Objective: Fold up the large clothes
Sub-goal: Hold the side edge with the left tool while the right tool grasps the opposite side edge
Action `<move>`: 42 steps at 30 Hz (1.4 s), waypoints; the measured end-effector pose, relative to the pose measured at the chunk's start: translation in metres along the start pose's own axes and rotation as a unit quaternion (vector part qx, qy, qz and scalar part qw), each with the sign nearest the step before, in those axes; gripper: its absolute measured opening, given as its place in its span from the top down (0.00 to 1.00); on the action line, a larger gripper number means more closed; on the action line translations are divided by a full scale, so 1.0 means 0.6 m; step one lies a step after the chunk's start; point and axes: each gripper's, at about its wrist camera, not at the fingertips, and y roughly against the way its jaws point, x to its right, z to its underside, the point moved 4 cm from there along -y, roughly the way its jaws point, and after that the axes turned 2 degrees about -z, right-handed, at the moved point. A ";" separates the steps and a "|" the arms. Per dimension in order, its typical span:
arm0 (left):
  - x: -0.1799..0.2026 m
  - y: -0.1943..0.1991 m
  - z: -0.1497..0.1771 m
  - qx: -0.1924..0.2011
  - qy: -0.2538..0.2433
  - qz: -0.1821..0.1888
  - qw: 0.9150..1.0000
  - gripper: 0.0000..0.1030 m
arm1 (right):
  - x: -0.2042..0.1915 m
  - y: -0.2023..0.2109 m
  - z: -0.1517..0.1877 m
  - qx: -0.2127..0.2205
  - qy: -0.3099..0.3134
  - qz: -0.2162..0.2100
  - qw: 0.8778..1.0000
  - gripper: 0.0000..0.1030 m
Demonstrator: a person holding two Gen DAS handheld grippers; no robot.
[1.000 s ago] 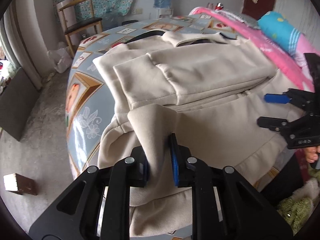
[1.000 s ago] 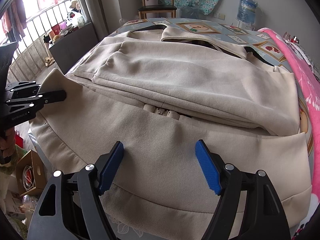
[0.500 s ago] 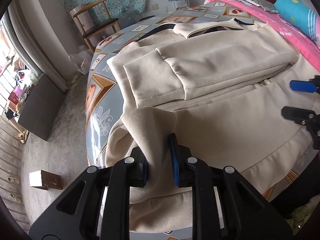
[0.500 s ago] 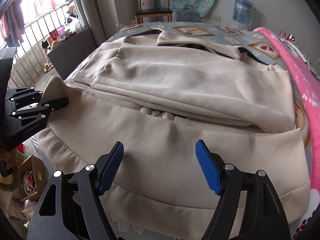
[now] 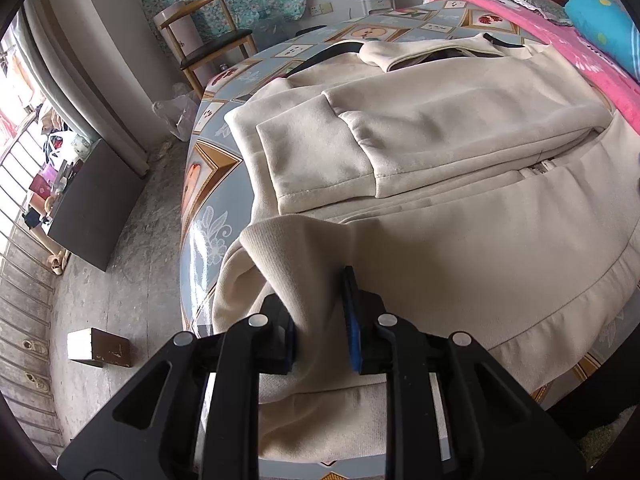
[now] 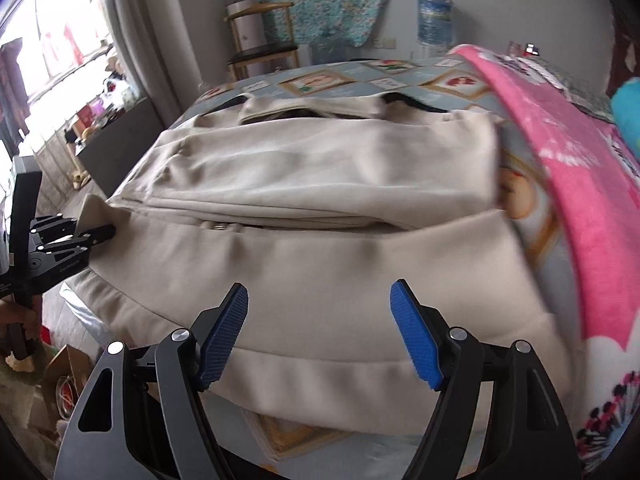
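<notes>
left gripper (image 5: 320, 320) is pinching the jacket (image 5: 460, 240) hem's left corner; right gripper (image 6: 320, 336) is hanging wide open over the hem, whose right corner is lying off to its right

The right gripper (image 6: 320, 332) is hovering with jaws spread wide over the beige jacket's (image 6: 320, 264) hem, while the left gripper (image 6: 92, 234) is pinching the jacket's corner on the patterned bedspread (image 6: 320, 80).

The right claw (image 6: 320, 336) has swung rightward along the jacket (image 6: 320, 272) hem.
</notes>
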 end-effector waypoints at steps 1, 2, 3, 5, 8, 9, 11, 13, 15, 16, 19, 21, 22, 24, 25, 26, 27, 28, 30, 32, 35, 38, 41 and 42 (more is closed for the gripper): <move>0.000 0.000 0.000 0.000 0.001 -0.001 1.000 0.81 | 0.019 0.006 0.000 -0.001 -0.001 0.012 1.000 0.34; 0.000 0.000 0.001 0.001 0.002 -0.001 1.000 0.81 | 0.042 0.011 -0.001 -0.003 -0.004 0.026 1.000 0.35; 0.000 0.000 0.001 0.001 0.004 0.000 1.000 0.81 | 0.064 0.015 -0.004 -0.005 -0.009 0.036 0.999 0.36; -0.001 -0.001 0.002 0.002 0.006 0.000 1.000 0.81 | 0.101 0.019 -0.011 -0.006 -0.018 0.051 0.998 0.39; -0.001 -0.001 0.002 0.003 0.008 0.001 1.000 0.81 | 0.140 0.014 -0.025 -0.006 -0.034 0.050 0.998 0.43; -0.002 -0.001 0.002 0.003 0.008 0.001 1.000 0.81 | 0.150 0.009 -0.031 -0.006 -0.038 0.043 0.998 0.45; -0.001 -0.001 0.003 0.003 0.006 0.002 1.000 0.81 | 0.164 -0.003 -0.042 -0.009 -0.043 0.032 0.999 0.49; -0.002 0.000 0.002 0.002 0.005 0.003 1.000 0.81 | 0.171 -0.015 -0.054 -0.010 -0.046 0.017 0.999 0.51; -0.002 0.000 0.002 0.002 0.004 0.005 1.000 0.81 | 0.177 -0.031 -0.070 -0.010 -0.047 0.001 0.999 0.52; -0.001 0.000 0.002 0.001 0.005 0.005 1.000 0.81 | 0.177 -0.037 -0.076 -0.011 -0.045 -0.006 0.999 0.53; -0.002 0.000 0.002 0.001 0.003 0.004 1.000 0.81 | 0.175 -0.059 -0.090 -0.021 -0.041 -0.026 0.999 0.54; -0.001 0.000 0.001 0.000 0.002 0.003 1.000 0.81 | 0.174 -0.073 -0.091 -0.033 -0.040 -0.031 0.998 0.54; -0.001 0.000 0.001 -0.001 0.003 0.004 1.000 0.81 | 0.174 -0.077 -0.089 -0.039 -0.039 -0.036 0.998 0.55; -0.002 -0.001 0.000 -0.002 0.004 0.006 1.000 0.81 | 0.170 -0.078 -0.084 -0.047 -0.036 -0.040 0.997 0.56; -0.002 -0.001 0.000 -0.003 0.004 0.007 1.000 0.81 | 0.169 -0.074 -0.080 -0.050 -0.034 -0.043 0.997 0.56; -0.002 -0.001 0.000 -0.003 0.005 0.007 1.000 0.81 | 0.168 -0.070 -0.076 -0.052 -0.033 -0.046 0.997 0.56; -0.002 -0.001 0.000 -0.003 0.005 0.008 1.000 0.81 | 0.168 -0.065 -0.072 -0.054 -0.033 -0.049 0.997 0.56; -0.002 -0.001 -0.001 -0.004 0.004 0.007 1.000 0.81 | 0.167 -0.058 -0.066 -0.057 -0.034 -0.055 0.996 0.56; -0.002 -0.001 -0.001 -0.003 0.003 0.007 1.000 0.81 | 0.170 -0.049 -0.056 -0.064 -0.040 -0.067 0.995 0.56; -0.003 -0.002 0.000 -0.003 0.002 0.008 1.000 0.81 | 0.173 -0.043 -0.046 -0.075 -0.045 -0.080 0.993 0.56; -0.003 -0.002 0.000 -0.003 0.003 0.008 1.000 0.81 | 0.176 -0.042 -0.037 -0.087 -0.044 -0.092 0.991 0.56; -0.003 -0.002 0.000 -0.003 0.003 0.009 1.000 0.81 | 0.183 -0.051 -0.043 -0.090 -0.060 -0.113 0.988 0.56; -0.003 -0.002 0.000 -0.002 0.004 0.010 1.000 0.81 | 0.193 -0.071 -0.050 -0.094 -0.080 -0.135 0.983 0.56; -0.004 -0.002 0.000 -0.002 0.005 0.010 1.000 0.81 | 0.194 -0.075 -0.051 -0.096 -0.085 -0.141 0.982 0.56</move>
